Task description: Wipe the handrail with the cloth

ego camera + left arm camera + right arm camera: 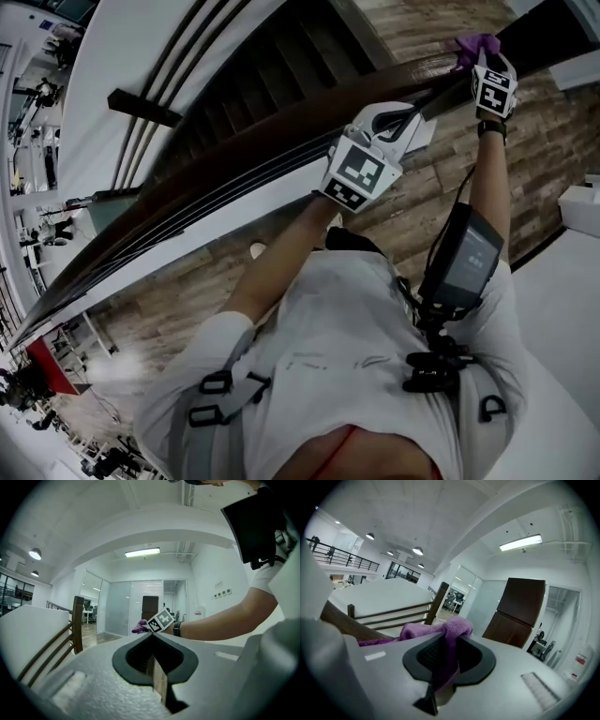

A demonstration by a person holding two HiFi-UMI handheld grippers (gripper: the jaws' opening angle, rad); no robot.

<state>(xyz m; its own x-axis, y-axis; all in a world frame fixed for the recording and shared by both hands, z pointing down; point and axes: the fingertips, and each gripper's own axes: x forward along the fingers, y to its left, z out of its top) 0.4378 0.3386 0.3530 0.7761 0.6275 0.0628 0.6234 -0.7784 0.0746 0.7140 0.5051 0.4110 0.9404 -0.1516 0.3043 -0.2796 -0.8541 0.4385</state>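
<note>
A dark wooden handrail [234, 159] runs from lower left to upper right in the head view. At its upper right end my right gripper [483, 58] is shut on a purple cloth [473, 44], and the cloth lies on the rail. In the right gripper view the cloth [457, 626] bunches at the jaw tips of that gripper [450, 641] and trails left over the handrail [340, 620]. My left gripper [412, 114] hovers by the rail a little behind the right one. Its jaws [152, 641] look shut with nothing between them. The left gripper view also catches the cloth [139, 627].
Thin dark rails run under the handrail to a wooden newel post [78, 623], also seen in the right gripper view [439, 599]. Dark stairs [272, 75] drop beyond the rail. Wood-plank floor [187, 309] lies on my side. A dark device [466, 251] sits on the right forearm.
</note>
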